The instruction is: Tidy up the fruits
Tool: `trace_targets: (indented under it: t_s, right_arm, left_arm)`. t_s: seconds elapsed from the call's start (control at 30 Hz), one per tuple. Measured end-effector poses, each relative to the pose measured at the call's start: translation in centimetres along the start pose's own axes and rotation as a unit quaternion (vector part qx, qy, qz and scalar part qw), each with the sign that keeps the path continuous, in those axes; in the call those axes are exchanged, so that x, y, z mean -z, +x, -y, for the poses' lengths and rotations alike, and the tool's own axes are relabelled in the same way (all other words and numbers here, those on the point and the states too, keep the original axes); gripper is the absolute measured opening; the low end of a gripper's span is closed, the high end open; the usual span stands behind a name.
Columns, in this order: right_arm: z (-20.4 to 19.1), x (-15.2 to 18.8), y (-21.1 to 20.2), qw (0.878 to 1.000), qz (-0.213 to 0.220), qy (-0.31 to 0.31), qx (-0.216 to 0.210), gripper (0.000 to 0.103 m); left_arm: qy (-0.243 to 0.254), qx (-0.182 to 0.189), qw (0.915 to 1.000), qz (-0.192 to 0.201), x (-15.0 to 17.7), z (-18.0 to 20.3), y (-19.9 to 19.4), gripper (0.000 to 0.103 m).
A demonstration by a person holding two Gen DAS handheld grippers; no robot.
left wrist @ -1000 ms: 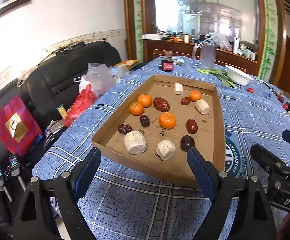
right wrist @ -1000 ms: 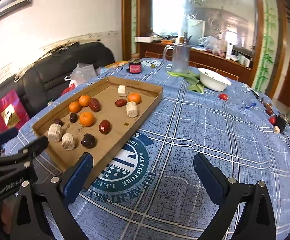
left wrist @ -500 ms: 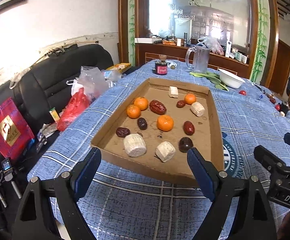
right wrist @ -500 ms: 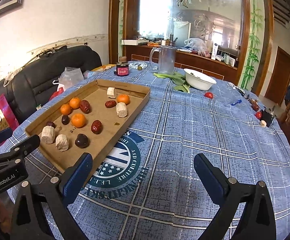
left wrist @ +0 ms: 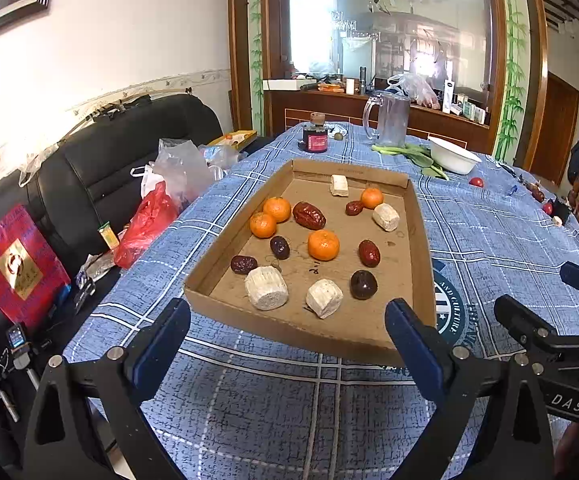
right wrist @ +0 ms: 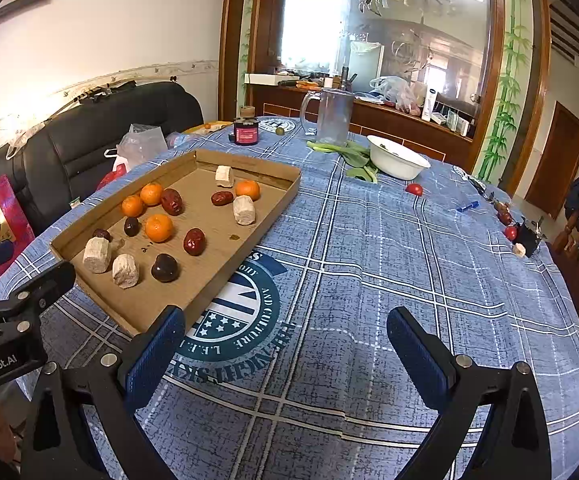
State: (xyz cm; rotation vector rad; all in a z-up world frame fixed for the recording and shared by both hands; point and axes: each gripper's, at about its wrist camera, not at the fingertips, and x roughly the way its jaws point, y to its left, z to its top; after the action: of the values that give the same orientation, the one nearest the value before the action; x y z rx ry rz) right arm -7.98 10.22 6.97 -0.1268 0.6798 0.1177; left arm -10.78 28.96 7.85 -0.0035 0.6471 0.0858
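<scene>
A shallow cardboard tray (left wrist: 421, 240) lies on the blue checked tablecloth and also shows in the right wrist view (right wrist: 285, 192). It holds several small oranges such as the middle orange (left wrist: 323, 245), several red and dark dates such as the big date (left wrist: 308, 215), and several pale cut chunks such as the nearest chunk (left wrist: 266, 293). My left gripper (left wrist: 287, 346) is open and empty, just short of the tray's near edge. My right gripper (right wrist: 285, 354) is open and empty over bare cloth to the right of the tray.
At the table's far end stand a dark jar (right wrist: 246, 131), a glass pitcher (right wrist: 334, 117), green leaves (right wrist: 353, 156) and a white bowl (right wrist: 397, 158). Small red fruits (right wrist: 414, 189) lie at the right. A black sofa with bags (left wrist: 153, 216) is left of the table.
Both grippers have drawn back and risen a little, so the tray looks slightly farther and more of the room shows. Both stay open. Nothing on the table has moved.
</scene>
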Motion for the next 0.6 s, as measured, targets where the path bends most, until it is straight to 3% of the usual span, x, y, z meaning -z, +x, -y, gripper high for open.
trace_targets:
  t_s: [0.1, 0.2, 0.3, 0.6]
  right_arm:
    - [0.1, 0.0, -0.2, 1.0, 0.0, -0.001, 0.002, 0.102]
    - [0.1, 0.0, -0.2, 1.0, -0.002, -0.002, 0.005, 0.102]
    - [0.2, 0.0, -0.2, 1.0, -0.006, 0.002, 0.006, 0.102]
    - [-0.1, 0.0, -0.4, 1.0, -0.001, -0.004, 0.009, 0.102]
  left_arm:
    - [0.005, -0.023, 0.9997, 0.002, -0.3, 0.1, -0.5, 0.098]
    - [0.004, -0.024, 0.9993, 0.028, -0.4, -0.1, -1.5, 0.098]
    - [-0.021, 0.005, 0.9997, 0.015, -0.6, -0.8, -1.4, 0.098]
    - [-0.035, -0.019, 0.9992, 0.009, -0.5, -1.4, -1.0, 0.098]
